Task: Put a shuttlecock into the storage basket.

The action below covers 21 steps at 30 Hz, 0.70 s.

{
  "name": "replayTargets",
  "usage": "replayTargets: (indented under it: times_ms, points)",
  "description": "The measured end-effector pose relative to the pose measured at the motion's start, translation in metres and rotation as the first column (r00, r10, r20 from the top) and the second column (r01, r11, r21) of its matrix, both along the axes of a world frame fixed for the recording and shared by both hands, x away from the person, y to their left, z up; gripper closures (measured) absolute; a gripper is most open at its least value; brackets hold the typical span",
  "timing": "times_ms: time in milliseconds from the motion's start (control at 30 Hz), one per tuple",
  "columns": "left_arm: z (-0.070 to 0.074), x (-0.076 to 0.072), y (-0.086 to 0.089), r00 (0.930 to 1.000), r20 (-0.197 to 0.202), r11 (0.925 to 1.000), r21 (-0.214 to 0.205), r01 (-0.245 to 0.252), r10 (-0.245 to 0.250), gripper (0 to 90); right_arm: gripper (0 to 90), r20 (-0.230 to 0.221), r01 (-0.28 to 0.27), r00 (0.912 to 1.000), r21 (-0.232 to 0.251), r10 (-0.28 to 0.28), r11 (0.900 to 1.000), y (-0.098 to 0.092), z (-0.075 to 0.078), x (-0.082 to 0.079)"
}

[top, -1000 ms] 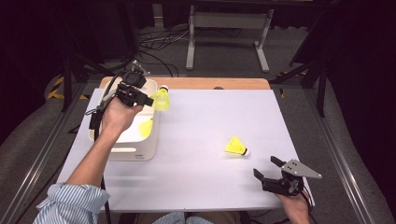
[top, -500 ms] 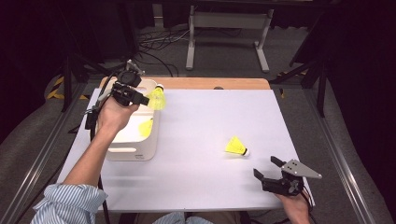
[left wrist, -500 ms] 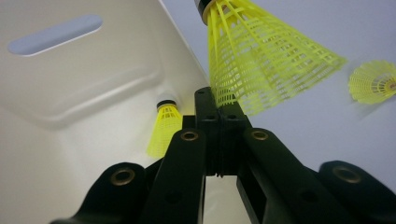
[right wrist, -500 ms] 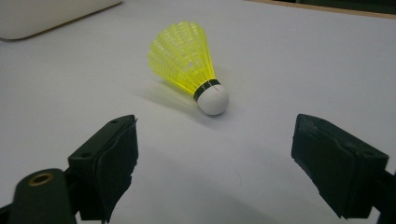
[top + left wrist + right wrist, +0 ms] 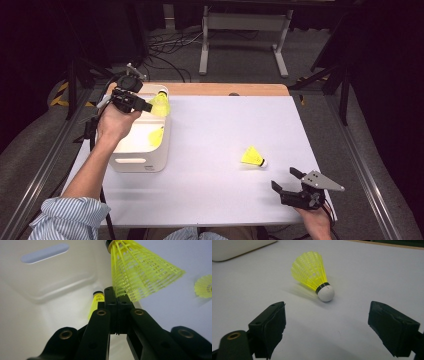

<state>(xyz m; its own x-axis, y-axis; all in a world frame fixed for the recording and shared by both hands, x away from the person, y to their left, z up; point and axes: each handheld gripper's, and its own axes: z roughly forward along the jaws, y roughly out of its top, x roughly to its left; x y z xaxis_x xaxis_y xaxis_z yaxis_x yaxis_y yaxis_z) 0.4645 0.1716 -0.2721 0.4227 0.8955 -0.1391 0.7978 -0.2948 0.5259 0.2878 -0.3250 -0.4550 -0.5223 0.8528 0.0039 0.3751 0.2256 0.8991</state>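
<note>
Two grippers: left gripper (image 5: 145,106) raised over bin (image 5: 140,160), clamping shuttlecock (image 5: 160,104); right gripper (image 5: 289,181) low.

Blue-and-white striped sleeve (image 5: 67,220), rolled up, on the left arm. Two black handheld grippers: left gripper (image 5: 142,103) with slim black links and brass-coloured pivot rivets, black cable (image 5: 94,131) trailing beside the forearm; right gripper (image 5: 289,181) with blocky black pads (image 5: 392,327) and a grey three-cornered plate (image 5: 322,180) on top.
</note>
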Motion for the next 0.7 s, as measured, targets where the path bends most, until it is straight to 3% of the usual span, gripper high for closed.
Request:
replayTargets:
  times_ms: [500,700]
  points:
    - [-0.01,0.006,0.016,0.9981,0.009,0.9978,0.027,-0.061,0.061,90.0,15.0,0.002,-0.002,1.0,0.0,0.002,1.0,0.0,0.0,0.0]
    - [-0.02,0.013,0.019,0.9966,0.0,0.9955,0.047,-0.082,0.082,90.0,15.0,-0.001,-0.006,1.0,-0.001,0.006,1.0,0.001,0.0,0.0]
